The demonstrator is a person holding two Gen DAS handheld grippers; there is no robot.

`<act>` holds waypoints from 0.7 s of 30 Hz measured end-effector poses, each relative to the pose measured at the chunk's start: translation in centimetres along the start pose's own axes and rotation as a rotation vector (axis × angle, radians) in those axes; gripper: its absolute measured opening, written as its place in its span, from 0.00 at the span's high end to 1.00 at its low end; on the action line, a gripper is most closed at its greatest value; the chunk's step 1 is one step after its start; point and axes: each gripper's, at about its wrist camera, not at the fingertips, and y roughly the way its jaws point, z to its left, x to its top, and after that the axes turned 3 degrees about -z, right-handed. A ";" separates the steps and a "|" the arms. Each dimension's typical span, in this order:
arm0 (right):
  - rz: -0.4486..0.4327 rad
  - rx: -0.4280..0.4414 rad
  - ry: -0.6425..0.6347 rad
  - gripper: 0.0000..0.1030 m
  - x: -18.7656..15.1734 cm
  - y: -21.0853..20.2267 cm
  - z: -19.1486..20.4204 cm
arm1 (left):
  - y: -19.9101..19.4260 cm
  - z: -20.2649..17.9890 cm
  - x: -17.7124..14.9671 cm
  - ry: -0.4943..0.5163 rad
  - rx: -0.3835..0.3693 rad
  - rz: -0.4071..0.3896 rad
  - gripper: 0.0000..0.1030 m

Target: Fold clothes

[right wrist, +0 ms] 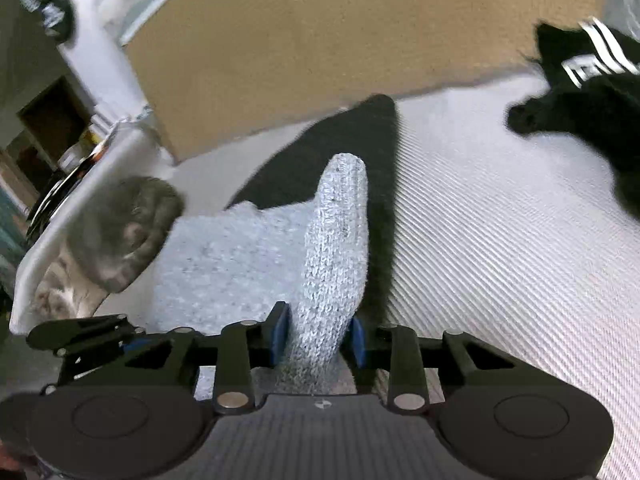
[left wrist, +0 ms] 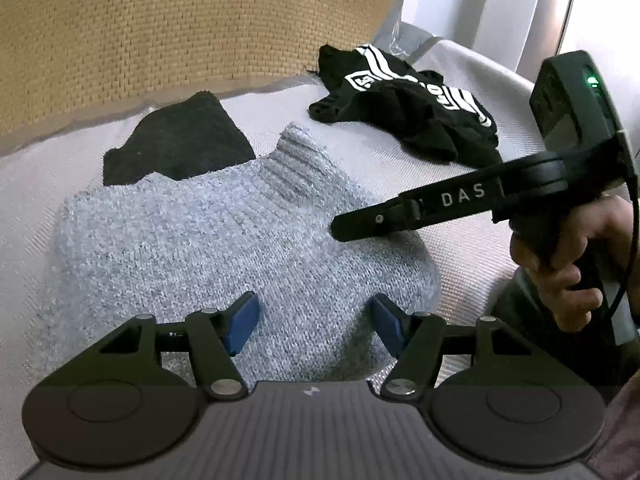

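The grey knit sweater (left wrist: 224, 248) lies spread at the middle of the white woven bed surface (left wrist: 400, 160), one part of it drawn up into a ridge. The right gripper (right wrist: 318, 338) is clenched on that ridge, apparently to lift it over for a fold. The left gripper (left wrist: 314, 322) hovers released over the near hem, perhaps ready to pin it. At 11 o'clock sits a folded black garment (left wrist: 180, 144); at 1 o'clock, a crumpled black shirt (left wrist: 404, 112) with illegible white lettering. "DAS" reads on the right gripper's arm.
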 end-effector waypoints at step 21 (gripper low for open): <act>-0.250 0.055 -0.274 0.55 0.5 -6.4 6.6 | -4.4 2.6 0.4 -0.171 0.122 -0.082 0.36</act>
